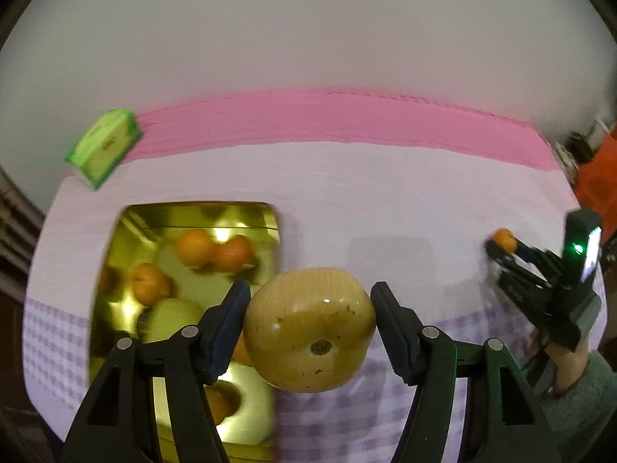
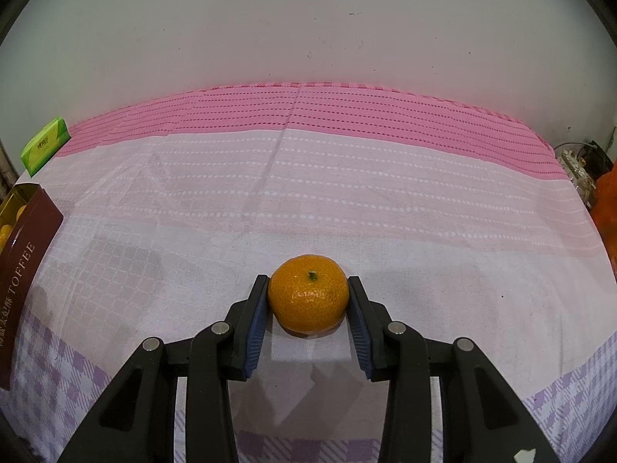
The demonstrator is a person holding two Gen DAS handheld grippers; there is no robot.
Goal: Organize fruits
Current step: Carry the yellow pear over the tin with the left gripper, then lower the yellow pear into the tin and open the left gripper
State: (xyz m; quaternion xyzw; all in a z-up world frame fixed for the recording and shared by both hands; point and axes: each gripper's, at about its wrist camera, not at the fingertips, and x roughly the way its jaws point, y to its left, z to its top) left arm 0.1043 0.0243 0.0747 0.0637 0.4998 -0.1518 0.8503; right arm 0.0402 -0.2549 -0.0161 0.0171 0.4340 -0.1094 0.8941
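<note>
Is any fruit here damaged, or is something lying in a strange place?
The yellow-green apple held in the left tongs has small brown spots on its skin. The mandarin looks clean, and nothing is spilled.

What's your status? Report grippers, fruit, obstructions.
Left gripper shut on apple, beside gold tin. Right gripper shut on orange, on cloth. Nothing blocking.
</note>
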